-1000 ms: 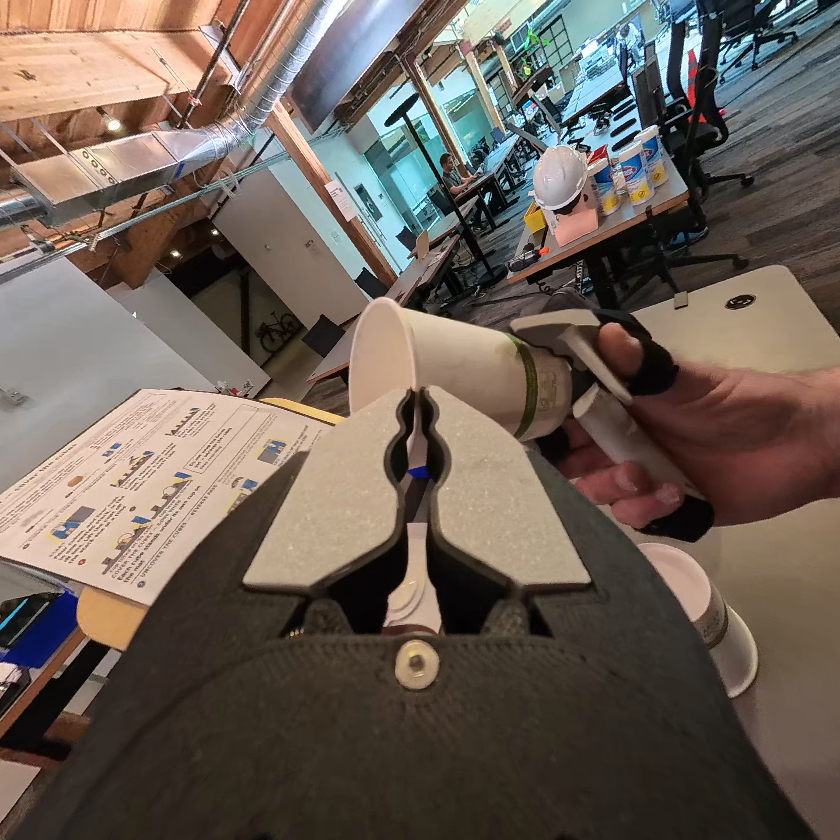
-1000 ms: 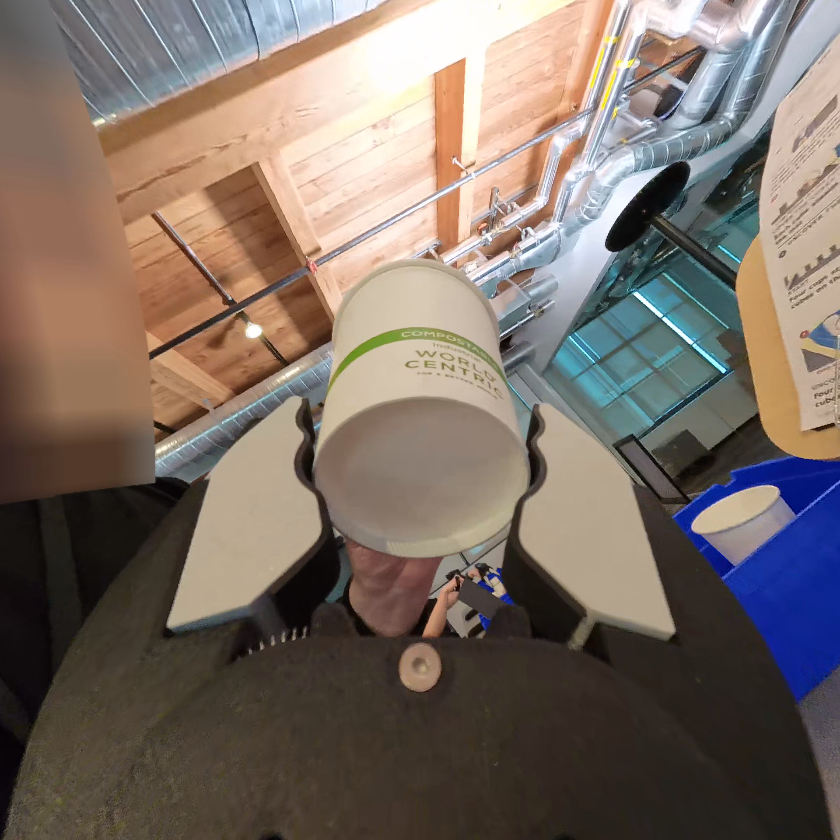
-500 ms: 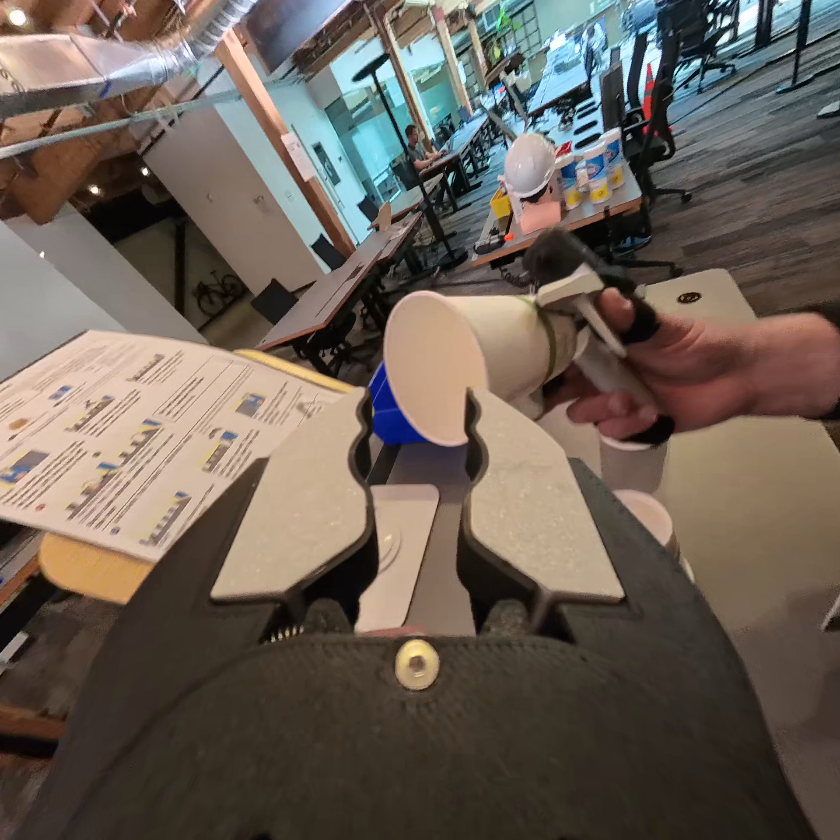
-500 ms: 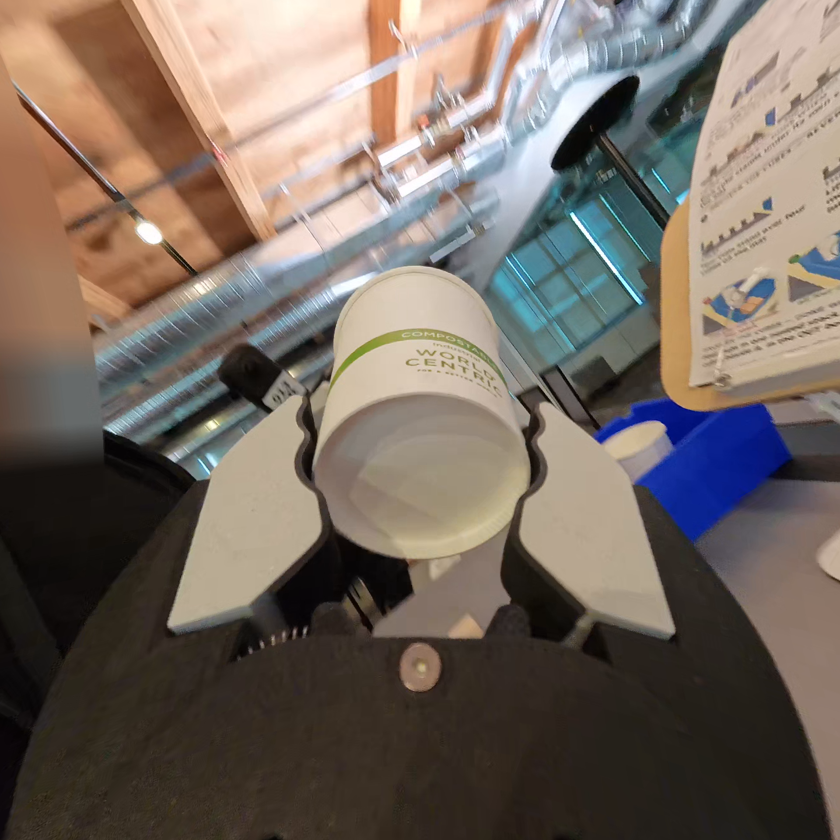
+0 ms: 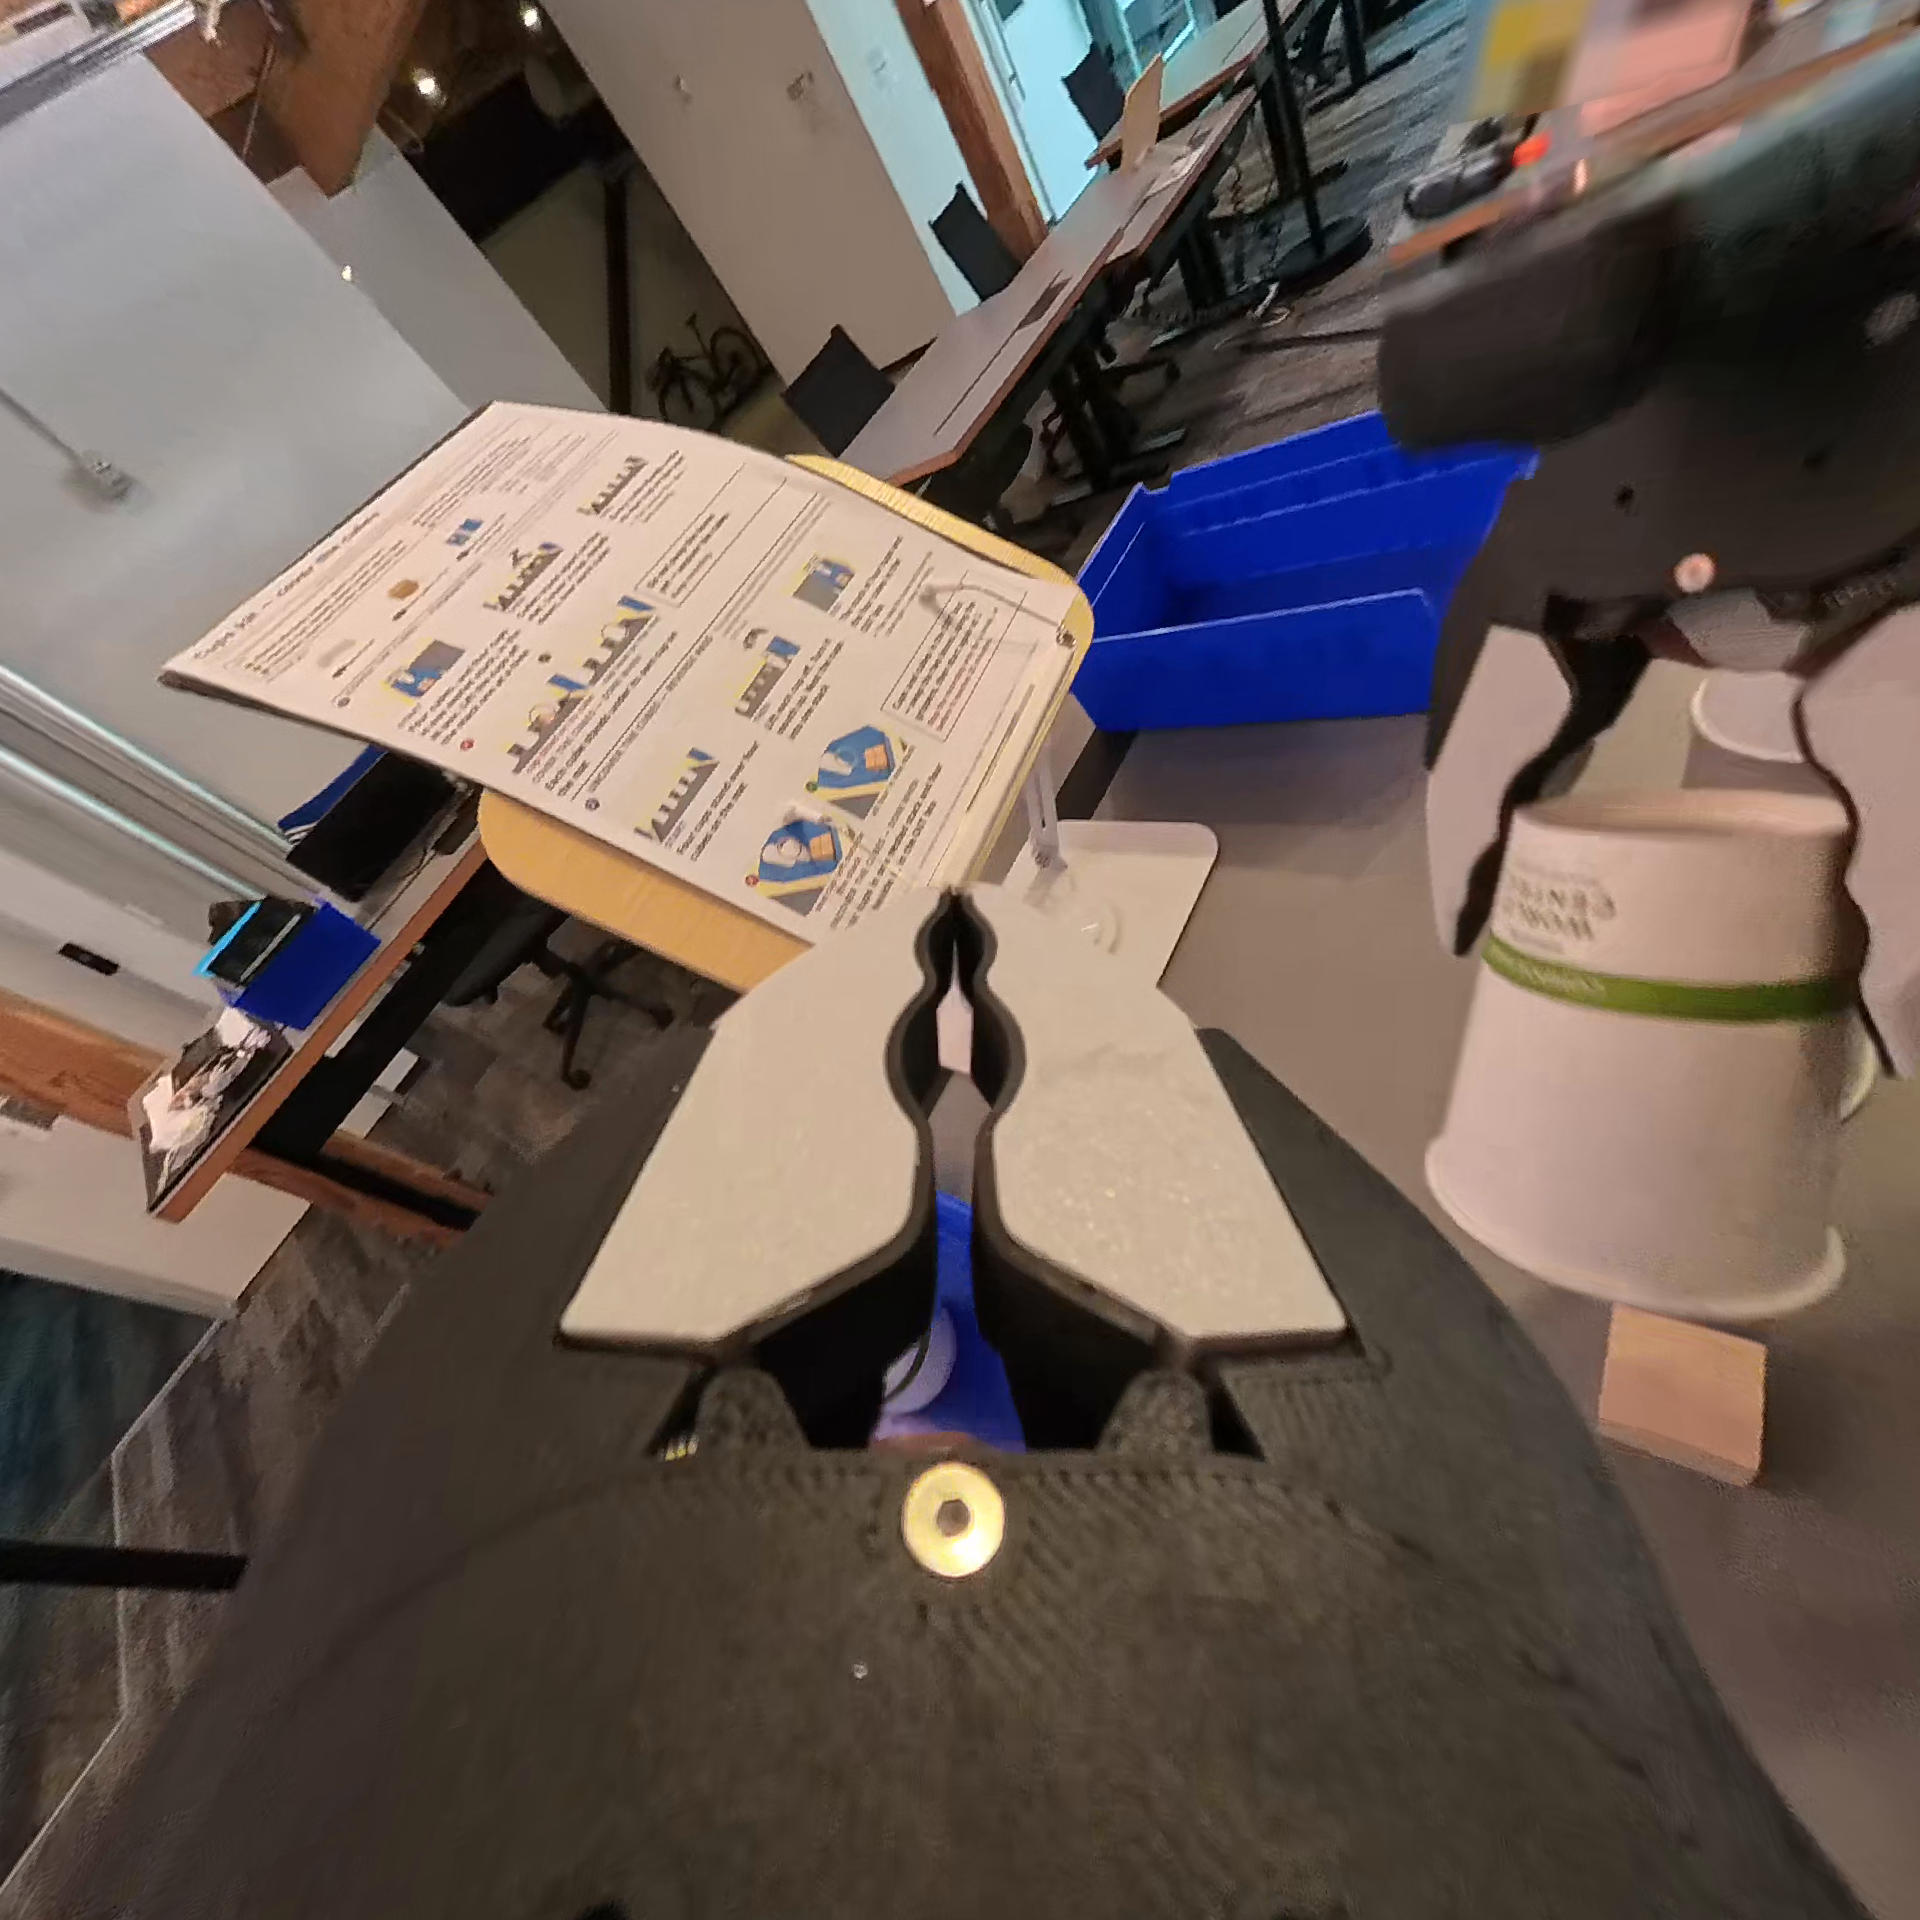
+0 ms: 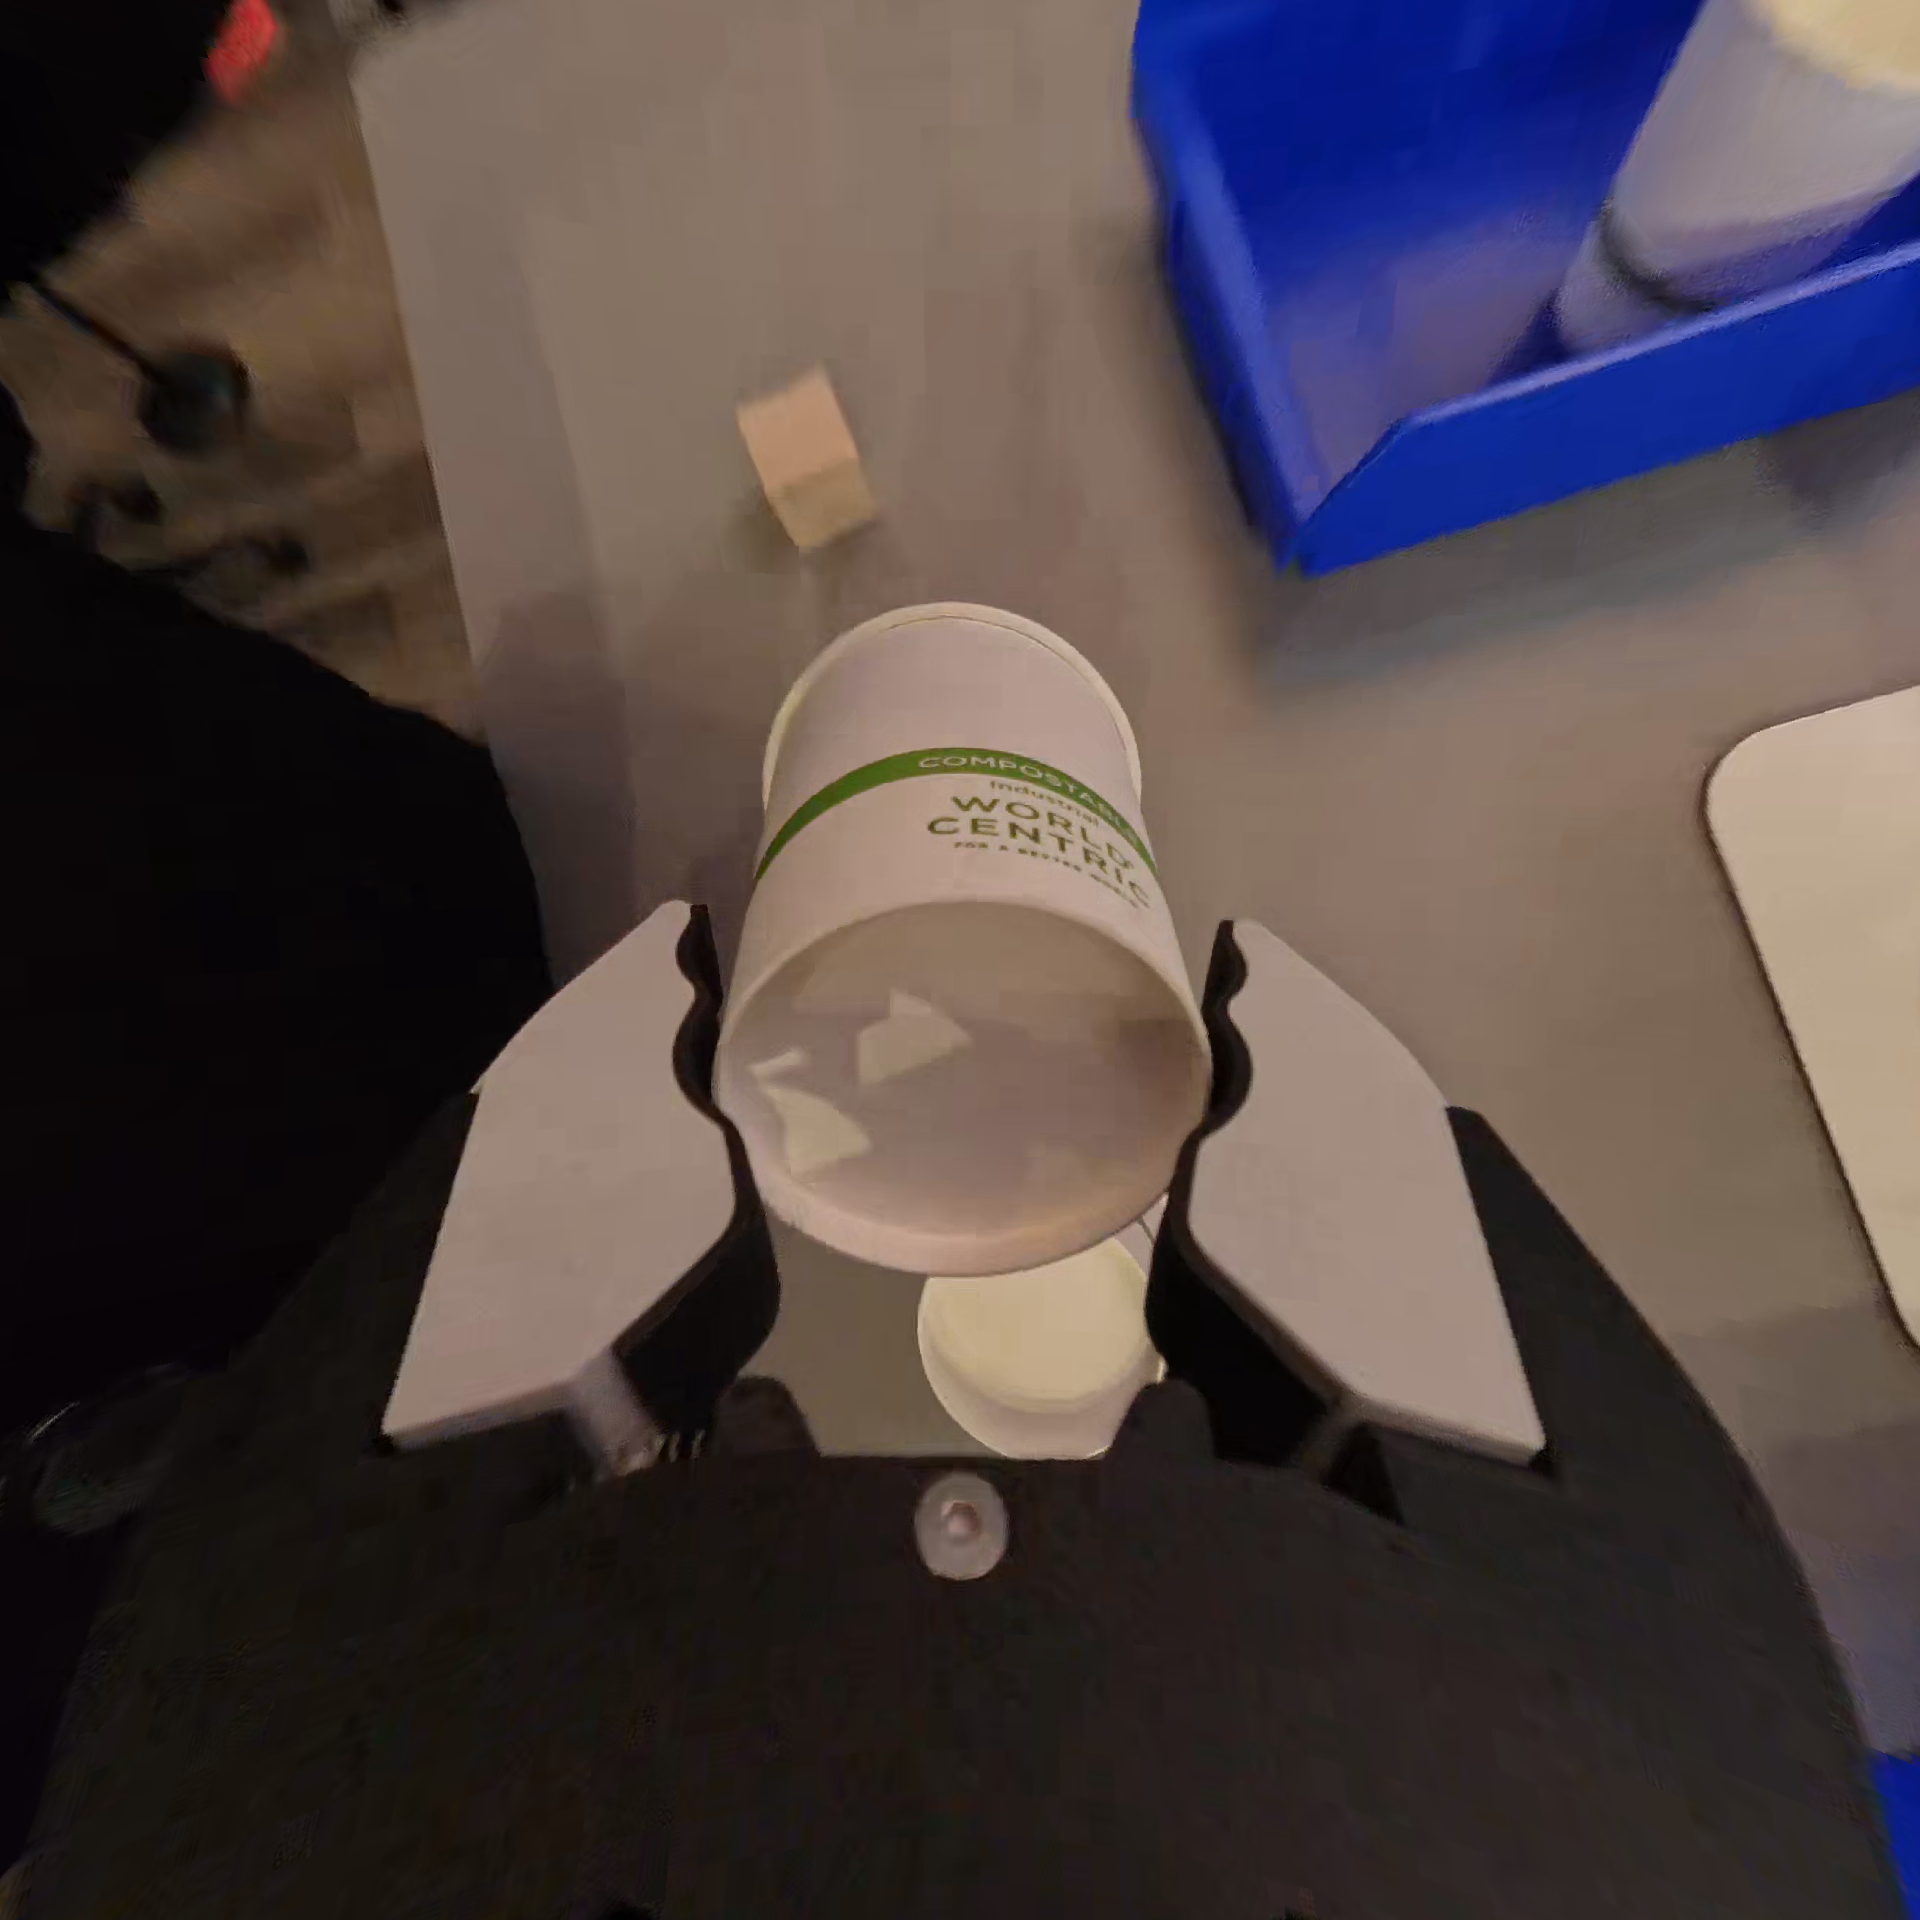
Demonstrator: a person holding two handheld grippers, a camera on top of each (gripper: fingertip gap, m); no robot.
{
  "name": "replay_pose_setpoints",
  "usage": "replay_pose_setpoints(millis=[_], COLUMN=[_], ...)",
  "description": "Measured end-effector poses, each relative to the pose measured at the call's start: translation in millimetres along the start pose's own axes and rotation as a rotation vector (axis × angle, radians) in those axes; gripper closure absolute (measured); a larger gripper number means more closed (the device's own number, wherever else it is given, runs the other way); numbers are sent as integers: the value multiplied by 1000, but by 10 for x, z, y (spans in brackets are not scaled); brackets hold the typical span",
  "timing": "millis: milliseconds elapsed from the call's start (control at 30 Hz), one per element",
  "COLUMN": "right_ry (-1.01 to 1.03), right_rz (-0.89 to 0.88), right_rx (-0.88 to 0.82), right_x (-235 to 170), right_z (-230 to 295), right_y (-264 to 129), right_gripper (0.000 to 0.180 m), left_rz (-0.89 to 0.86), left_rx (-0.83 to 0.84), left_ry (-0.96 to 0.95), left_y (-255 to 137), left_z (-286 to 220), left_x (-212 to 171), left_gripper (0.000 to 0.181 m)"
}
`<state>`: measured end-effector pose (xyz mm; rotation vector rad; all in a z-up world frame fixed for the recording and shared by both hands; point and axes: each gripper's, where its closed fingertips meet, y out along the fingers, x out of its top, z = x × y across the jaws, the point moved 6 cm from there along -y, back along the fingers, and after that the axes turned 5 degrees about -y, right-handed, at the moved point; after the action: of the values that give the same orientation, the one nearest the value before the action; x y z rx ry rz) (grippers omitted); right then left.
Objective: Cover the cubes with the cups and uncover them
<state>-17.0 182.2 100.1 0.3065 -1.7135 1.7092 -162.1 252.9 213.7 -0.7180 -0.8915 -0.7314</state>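
The white paper cup with the green band is upside down, mouth toward the table, and clamped near its base between the two grey fingers of the right claw. From the left wrist view you can see that same cup hanging in the air, a bit tilted, with its rim just above and not touching a wooden cube that sits on the grey table. So the cube is uncovered right now, the cup off to its upper left in that picture. The right wrist view also shows a wooden cube lying bare on the table past the cup, pretty blurry.

Another white cup stands upside down on the table right under the right claw, and there's one more behind it near the blue bin. The bin holds at least one white cup too.

The left claw is pinched together with its tips meeting and nothing between them, pointing over the table edge toward a clipboard with a printed instruction sheet. Something blue shows under its fingers, can't tell what. Office desks and chairs are in the background.
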Motion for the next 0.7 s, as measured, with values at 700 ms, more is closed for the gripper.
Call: replay_pose_setpoints(millis=[700], right_ry=[-238], right_rz=[659], right_rx=[-29], right_x=[-29], right_z=[260], right_y=[1410], right_gripper=[88], left_rz=[80], left_rx=[90], left_ry=[-41], left_y=[-263], left_z=[282], left_x=[-389], left_gripper=[181])
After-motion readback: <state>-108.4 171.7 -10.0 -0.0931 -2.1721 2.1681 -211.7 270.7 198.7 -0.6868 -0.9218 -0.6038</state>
